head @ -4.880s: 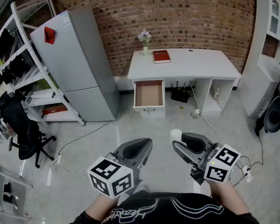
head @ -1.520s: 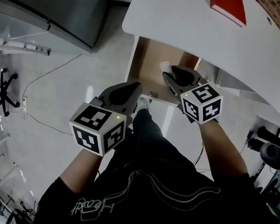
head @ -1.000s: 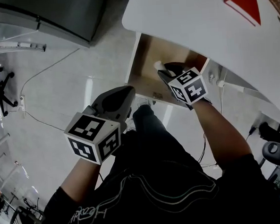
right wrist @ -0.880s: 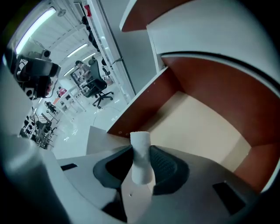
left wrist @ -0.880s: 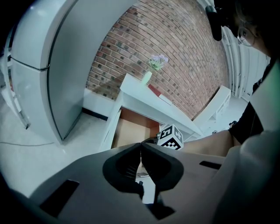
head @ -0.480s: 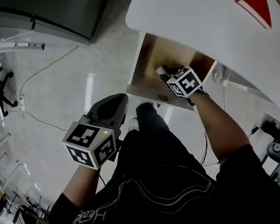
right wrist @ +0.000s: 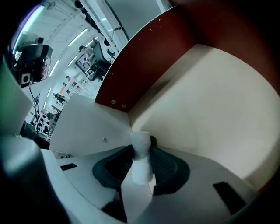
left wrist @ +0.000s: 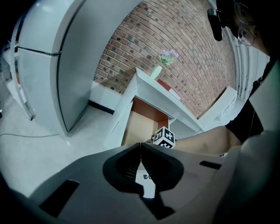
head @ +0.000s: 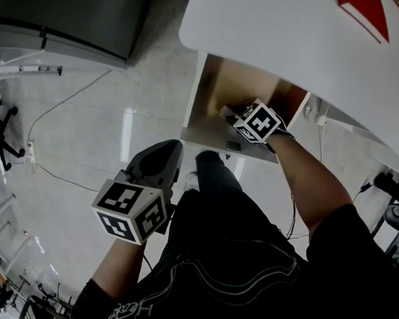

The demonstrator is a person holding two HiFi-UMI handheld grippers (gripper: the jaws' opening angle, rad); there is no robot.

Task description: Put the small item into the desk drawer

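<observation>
- Head view: the drawer stands open, pulled out from under the front edge of the desk, close to the desk's front-left corner.
- My right gripper reaches down into the drawer, with its marker cube just above the drawer's front panel.
- My left gripper hangs outside the drawer, off the desk's front edge.
- A red book lies toward the desk's far edge and plays no part in the task.
- Left gripper view: my left fingers are pressed together with nothing between them. They point toward the open drawer from well outside it.
- Right gripper view: my right fingers are clamped on the small item, a white cylinder-shaped piece. It stands between the pads and projects past the tips.
- Beyond the item lie the drawer's pale bottom and its reddish-brown side wall. The item is therefore inside the drawer space, but I cannot tell whether it touches the bottom.
- Step in hand, as I judge it: placement. The item has reached the drawer and the release is not yet done.
- Next move calls for:
  - lowering until the item rests on the drawer bottom;
  - parting the right fingers just enough to free it;
  - lifting out clear of the front panel and the desk's front edge.
- Caution: a cylinder released above the bottom may tip or roll.
</observation>
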